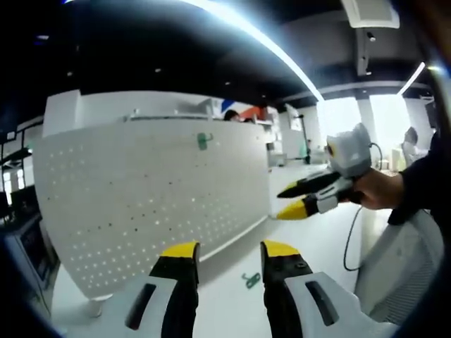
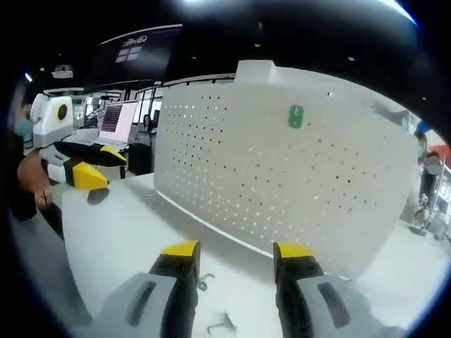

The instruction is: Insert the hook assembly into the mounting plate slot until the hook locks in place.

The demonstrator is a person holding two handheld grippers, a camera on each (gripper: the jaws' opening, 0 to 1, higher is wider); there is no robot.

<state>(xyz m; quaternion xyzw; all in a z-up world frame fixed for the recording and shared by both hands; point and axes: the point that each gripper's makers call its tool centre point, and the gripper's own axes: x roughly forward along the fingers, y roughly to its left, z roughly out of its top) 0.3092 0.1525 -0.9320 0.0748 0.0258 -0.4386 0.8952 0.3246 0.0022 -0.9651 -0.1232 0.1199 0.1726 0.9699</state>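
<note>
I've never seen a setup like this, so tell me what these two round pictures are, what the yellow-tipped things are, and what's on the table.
A person holds a two-jaw gripper in each hand, each carrying a fisheye camera.

The left gripper view looks past the left gripper, open and empty; the right gripper enters from the side. The right gripper view looks past the right one, also open and empty.

A white pegboard stands on the table, with a green hook on it. A second green hook and a small metal piece lie on the table.

White-bodied left gripper [image 1: 227, 255] with black, yellow-tipped jaws, matching right gripper [image 2: 236, 255], person's dark sleeve [image 1: 423, 184]
</note>
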